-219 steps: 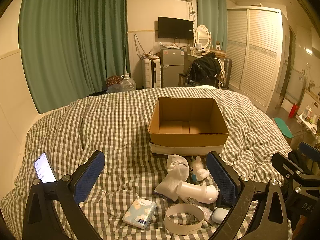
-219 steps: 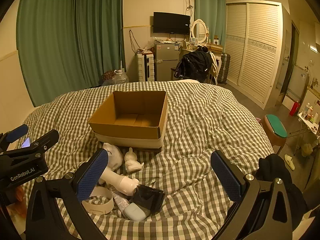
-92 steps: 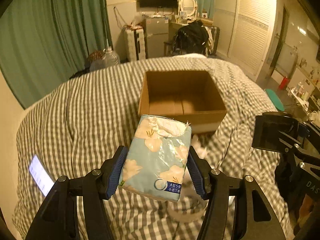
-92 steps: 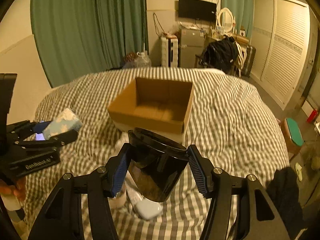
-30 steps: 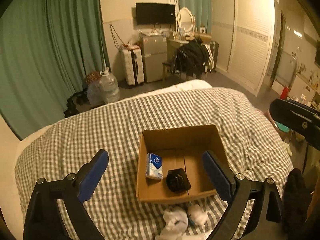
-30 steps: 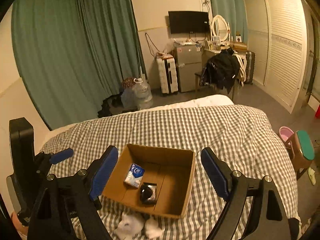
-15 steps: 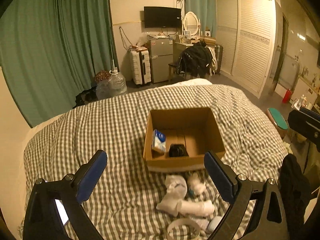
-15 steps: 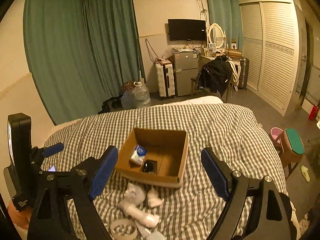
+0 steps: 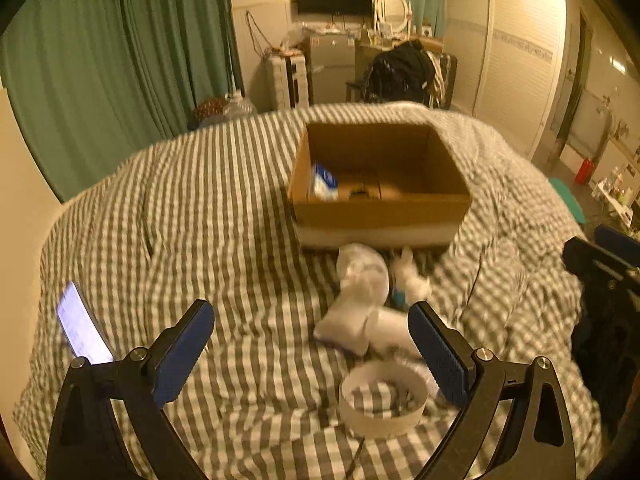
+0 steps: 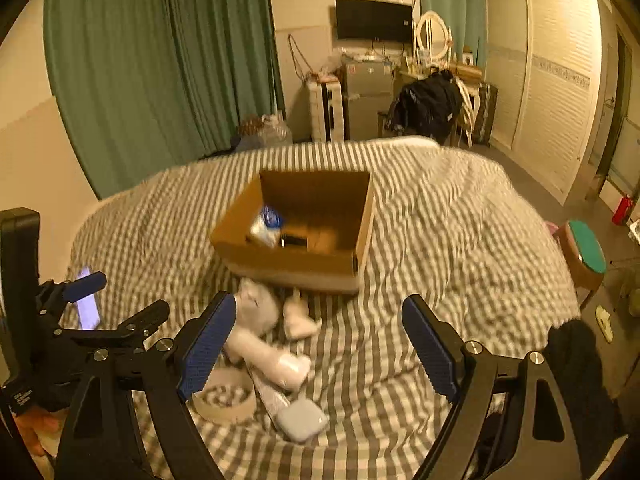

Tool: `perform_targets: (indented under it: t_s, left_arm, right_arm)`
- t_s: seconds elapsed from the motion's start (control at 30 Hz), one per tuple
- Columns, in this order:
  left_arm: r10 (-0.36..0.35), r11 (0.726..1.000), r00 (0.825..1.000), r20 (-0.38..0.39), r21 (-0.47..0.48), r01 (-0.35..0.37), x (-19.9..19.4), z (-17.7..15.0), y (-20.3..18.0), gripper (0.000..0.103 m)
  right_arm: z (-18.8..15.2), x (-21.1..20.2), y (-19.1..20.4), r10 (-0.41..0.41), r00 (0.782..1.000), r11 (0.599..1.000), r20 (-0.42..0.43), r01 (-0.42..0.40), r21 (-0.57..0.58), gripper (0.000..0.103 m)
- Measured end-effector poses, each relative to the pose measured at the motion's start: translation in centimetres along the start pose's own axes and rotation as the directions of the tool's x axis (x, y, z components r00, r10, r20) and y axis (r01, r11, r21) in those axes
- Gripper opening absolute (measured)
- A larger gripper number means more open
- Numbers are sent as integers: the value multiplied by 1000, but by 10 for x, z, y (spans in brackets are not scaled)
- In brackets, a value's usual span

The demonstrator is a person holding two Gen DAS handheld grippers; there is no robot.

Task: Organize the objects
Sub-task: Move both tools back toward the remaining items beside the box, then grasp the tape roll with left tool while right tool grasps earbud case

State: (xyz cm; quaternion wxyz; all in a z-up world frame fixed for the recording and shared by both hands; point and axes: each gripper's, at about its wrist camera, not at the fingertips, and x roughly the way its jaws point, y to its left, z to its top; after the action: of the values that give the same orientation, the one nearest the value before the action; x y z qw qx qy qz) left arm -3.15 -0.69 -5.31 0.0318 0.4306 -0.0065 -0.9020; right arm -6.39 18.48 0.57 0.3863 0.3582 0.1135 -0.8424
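A brown cardboard box [image 9: 380, 208] [image 10: 296, 258] stands on the checked bed, holding a blue tissue pack [image 9: 322, 182] [image 10: 266, 226] and a black cup [image 10: 294, 241]. In front of it lie a white sock [image 9: 358, 292] [image 10: 256, 304], a small white toy [image 9: 412, 276] [image 10: 298, 318], a white bottle [image 10: 280, 364], a white tape ring [image 9: 382, 398] [image 10: 224, 398] and a small pale case [image 10: 302, 420]. My left gripper [image 9: 312, 352] is open and empty above this pile. My right gripper [image 10: 316, 350] is open and empty over the same items.
A lit phone [image 9: 82, 330] [image 10: 88, 304] lies on the bed [image 9: 200, 220] at the left. The left gripper's body [image 10: 60, 344] shows at the right view's left edge. Green curtains [image 10: 160, 60], a fridge, a chair with dark clothes and a wardrobe stand beyond the bed.
Both grippers have dropped and drawn back from the box toward the near pile of items, which now fills the lower view. Both stay open and empty.
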Motion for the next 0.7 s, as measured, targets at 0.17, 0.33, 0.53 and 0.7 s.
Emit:
perform_targets:
  t_s: [0.17, 0.33, 0.53, 0.7]
  left_arm:
    - [-35, 999, 996, -79, 9, 35, 22, -31, -6, 100]
    - [-92, 995, 983, -157, 33, 98, 36, -60, -21, 100]
    - [-100, 988, 973, -208, 92, 121, 48, -71, -41, 100]
    - [-97, 987, 950, -297, 95, 130, 69, -78, -44, 100]
  right_arm:
    - [-35, 35, -1, -5, 995, 1000, -103, 5, -4, 85]
    - [-56, 62, -5, -19, 984, 1000, -180, 17, -12, 85]
    - [-80, 87, -9, -1, 964, 1000, -267, -5, -20, 85]
    - [-96, 104, -3, 26, 943, 998, -333, -43, -45, 85]
